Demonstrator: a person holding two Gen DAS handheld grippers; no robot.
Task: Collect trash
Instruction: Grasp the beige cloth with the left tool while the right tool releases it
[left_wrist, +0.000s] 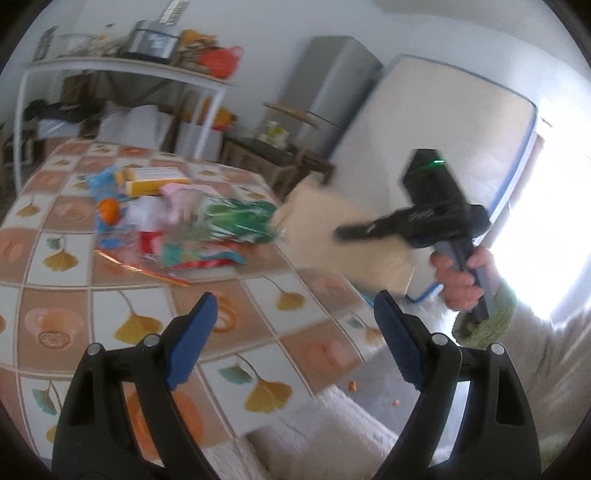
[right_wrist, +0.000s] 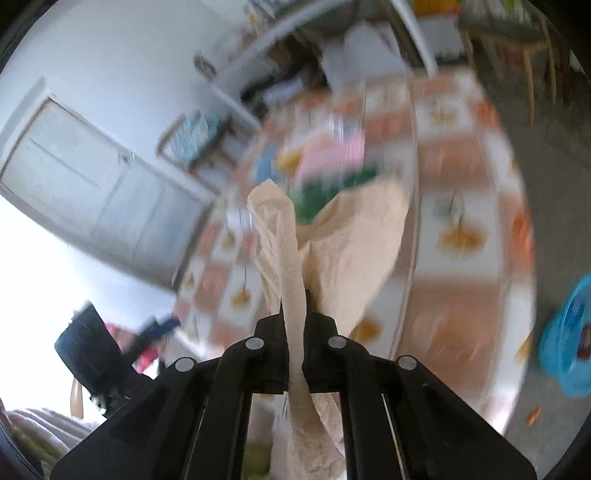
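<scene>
My right tongs (right_wrist: 294, 325) are clamped on a beige bag (right_wrist: 354, 236): a thin fold of it is pinched between the jaws, the rest billows out ahead of them and trails down below. In the left wrist view the same bag (left_wrist: 343, 236) hangs off the right tongs (left_wrist: 354, 230) just past the desk's (left_wrist: 147, 302) far right corner, with my right hand (left_wrist: 460, 280) on the grip. My left tongs (left_wrist: 291, 339) are spread wide, nothing between them, above the near part of the desk. The trash pile (left_wrist: 184, 225) sits mid-desk, beyond the left tongs and just left of the bag: green wrapper (left_wrist: 240, 218), yellow box (left_wrist: 155, 181), orange ball (left_wrist: 109, 210), other pieces too blurred to name. The right wrist view is heavily smeared; the pile there is only colour patches behind the bag. A blue thing (right_wrist: 570, 332) lies on the floor right of the desk; I can't tell what it is.
</scene>
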